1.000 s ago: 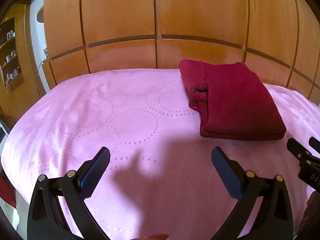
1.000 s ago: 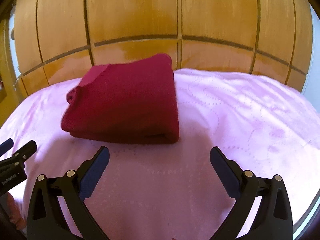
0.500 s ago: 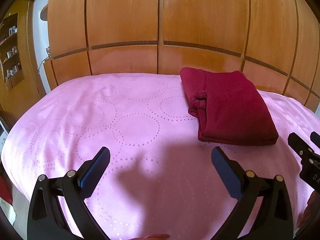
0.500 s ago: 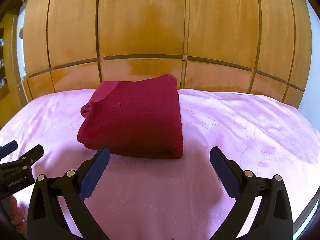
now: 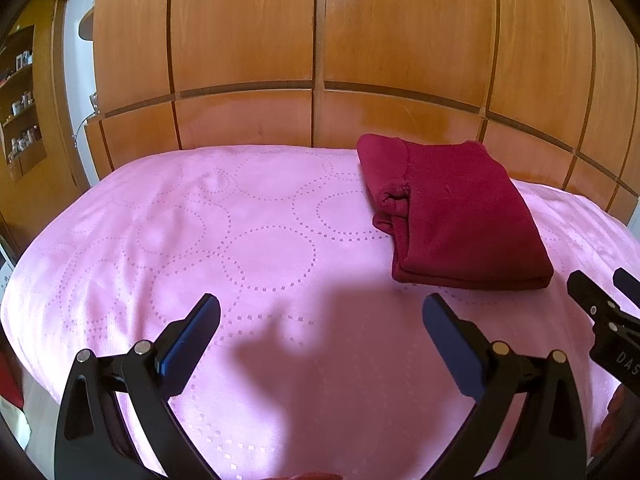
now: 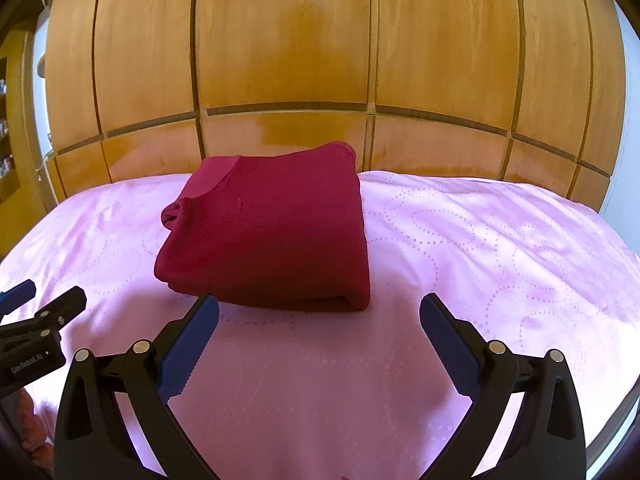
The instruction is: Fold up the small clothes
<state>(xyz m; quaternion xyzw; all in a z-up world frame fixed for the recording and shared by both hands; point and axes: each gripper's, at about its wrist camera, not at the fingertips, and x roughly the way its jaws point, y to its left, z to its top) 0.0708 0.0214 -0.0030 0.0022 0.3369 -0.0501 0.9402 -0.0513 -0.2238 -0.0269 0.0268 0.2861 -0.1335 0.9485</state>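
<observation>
A dark red garment [image 5: 456, 216] lies folded into a thick rectangle on the pink bedspread [image 5: 240, 248], near the wooden panelling. It also shows in the right wrist view [image 6: 268, 232], just beyond the fingers. My left gripper [image 5: 320, 312] is open and empty, held above the bedspread to the left of and nearer than the garment. My right gripper [image 6: 320, 312] is open and empty, just short of the garment's near edge. Each gripper shows at the side of the other's view: the right one [image 5: 604, 300], the left one [image 6: 36, 300].
A wooden panelled wall [image 5: 320, 60] stands right behind the bed. Shelves with small items [image 5: 20, 100] are at the far left. The bedspread curves down at its left [image 5: 24, 280] and right [image 6: 616, 248] edges.
Both grippers have drawn back and risen a little from the garment, so more of the panelling shows. The garment has not moved. Both stay open.
</observation>
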